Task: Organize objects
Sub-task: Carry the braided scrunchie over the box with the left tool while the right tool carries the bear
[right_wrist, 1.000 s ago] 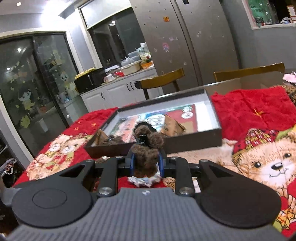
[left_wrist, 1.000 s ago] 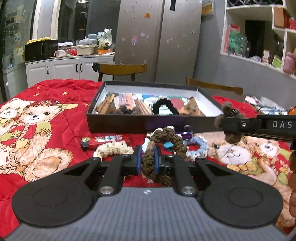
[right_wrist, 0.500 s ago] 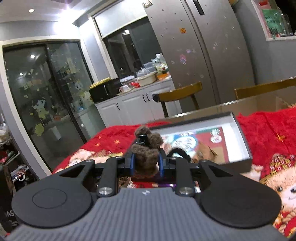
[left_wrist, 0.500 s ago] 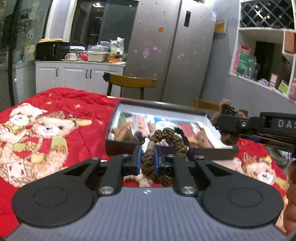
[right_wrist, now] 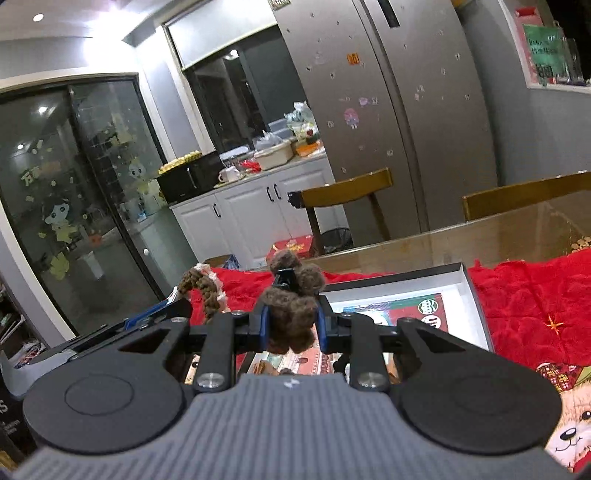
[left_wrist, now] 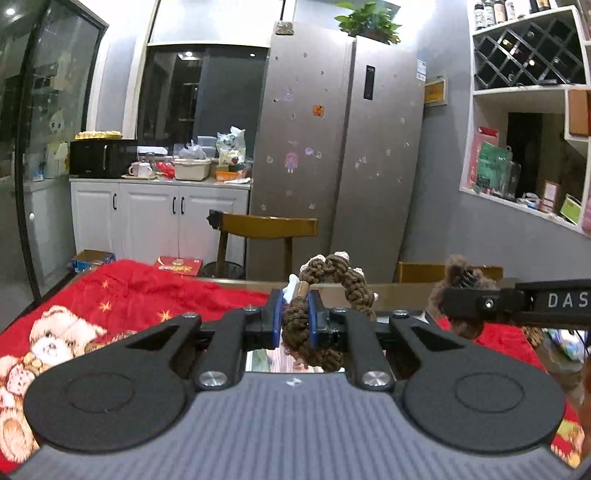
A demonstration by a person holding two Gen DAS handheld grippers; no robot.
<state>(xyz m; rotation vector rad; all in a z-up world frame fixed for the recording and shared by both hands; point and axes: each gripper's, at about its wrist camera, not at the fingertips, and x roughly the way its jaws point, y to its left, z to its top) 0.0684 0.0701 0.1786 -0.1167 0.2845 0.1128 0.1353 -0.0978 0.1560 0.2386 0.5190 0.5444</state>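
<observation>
Kitchen interior with grey walls. A steel two-door refrigerator (left_wrist: 343, 147) stands at centre, a potted plant (left_wrist: 367, 22) on top. To its left, white cabinets (left_wrist: 159, 218) carry a black microwave (left_wrist: 101, 158) and assorted containers. Two wooden chairs (left_wrist: 264, 229) face the refrigerator. White wall shelving (left_wrist: 532, 110) with a wine rack hangs at right; a sliding glass door (right_wrist: 74, 192) with cartoon stickers stands at left. Recessed ceiling lights (right_wrist: 37, 17) glow.

Steel fridge (left_wrist: 343, 155) (stickers on it), wooden chair (left_wrist: 267, 227), black microwave (left_wrist: 101, 158), red bear-print blanket (right_wrist: 535, 306)
</observation>
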